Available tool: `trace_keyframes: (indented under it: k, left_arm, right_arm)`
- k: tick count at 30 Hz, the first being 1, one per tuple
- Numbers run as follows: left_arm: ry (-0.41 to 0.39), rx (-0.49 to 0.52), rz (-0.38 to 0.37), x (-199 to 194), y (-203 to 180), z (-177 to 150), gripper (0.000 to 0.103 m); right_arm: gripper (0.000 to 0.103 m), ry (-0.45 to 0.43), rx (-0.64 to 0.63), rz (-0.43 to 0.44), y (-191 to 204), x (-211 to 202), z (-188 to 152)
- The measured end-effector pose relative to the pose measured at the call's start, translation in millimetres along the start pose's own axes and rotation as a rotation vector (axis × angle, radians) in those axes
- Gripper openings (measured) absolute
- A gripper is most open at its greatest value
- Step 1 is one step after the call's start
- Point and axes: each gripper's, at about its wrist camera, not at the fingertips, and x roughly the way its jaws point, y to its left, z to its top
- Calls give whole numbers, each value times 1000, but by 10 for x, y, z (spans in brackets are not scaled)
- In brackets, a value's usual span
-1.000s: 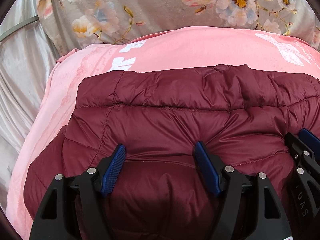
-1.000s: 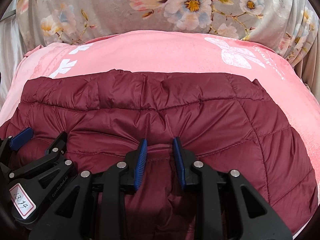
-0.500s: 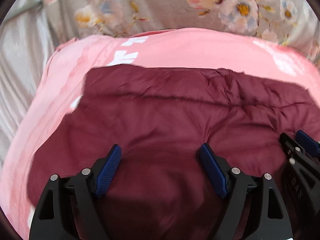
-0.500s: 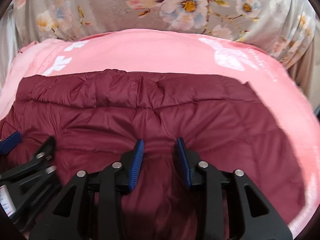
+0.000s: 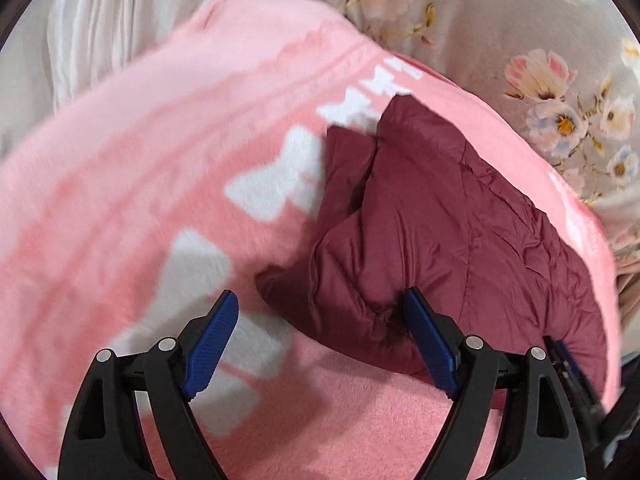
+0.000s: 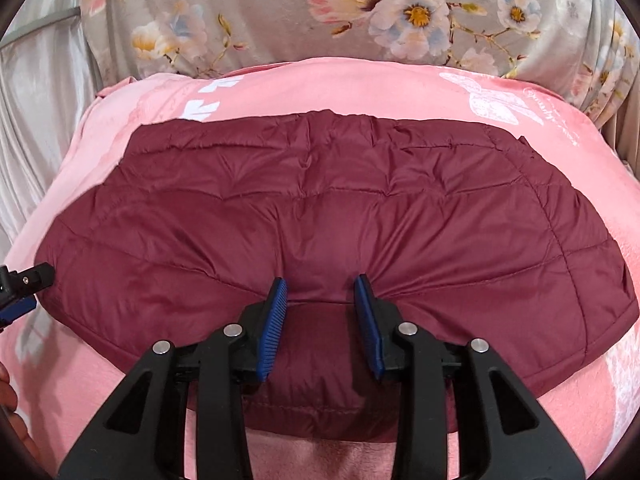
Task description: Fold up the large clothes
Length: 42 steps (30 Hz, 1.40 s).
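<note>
1. Right wrist view: the maroon jacket [image 6: 332, 216] lies folded into a wide, puffy slab across the pink blanket [image 6: 320, 88] on the bed, its near hem close to the bed's near edge.
2. The right hand-held gripper [image 6: 324, 312] sits over that near hem with its jaws partly apart. A second ago they stood narrower around a pinch of fabric. Now the quilted cloth bulges between the pads [image 6: 276, 312], but I cannot say they press it, so I read this as a let-go.
3. The left hand-held gripper [image 5: 320, 344] has swung away toward the bed's left side. A second ago it hovered above the jacket's middle; now its jaws are spread wide, with only blanket and the jacket's left corner [image 5: 320, 292] between them, and nothing is held.
4. In the right wrist view, the left gripper's tip shows only at the far left edge, beside the jacket's left end.
5. My judgement: one fold has just been laid down and both tools have released it.
6. The left one looks placed to take the left end for a crosswise fold.
7. The filling is springy, so the slab may puff open unless pressed.
8. Floral bedding [image 6: 360, 12] lies along the bed's far edge.
</note>
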Motion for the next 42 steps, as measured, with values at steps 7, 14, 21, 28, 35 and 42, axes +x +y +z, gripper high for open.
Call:
trace_keyframes:
  k: [7,14,21,28,35,42]
  left_arm:
    - [21,-13,-88,176,-149,1,81]
    - [-28,60,-122,-137,-396,112,13]
    - [-155,154,-201,-854,-796,247,10]
    - [-251,317,-235,-1369,-1526,248,8]
    - [-217,523,-335,-1417,-2554,-155,8]
    - [0,669,-314,-623,-3491,-929,9]
  right_arm:
    - [34,5,10,11,-10,24,-23]
    - [34,3,43,65,-105,-134,-44]
    - [20,38,34,166,-199,-427,-183]
    - [16,105,94,362,23,-260,-185]
    - [18,35,241,323,-794,-715,-141]
    - [19,20,345,83,-1744,-1037,-486]
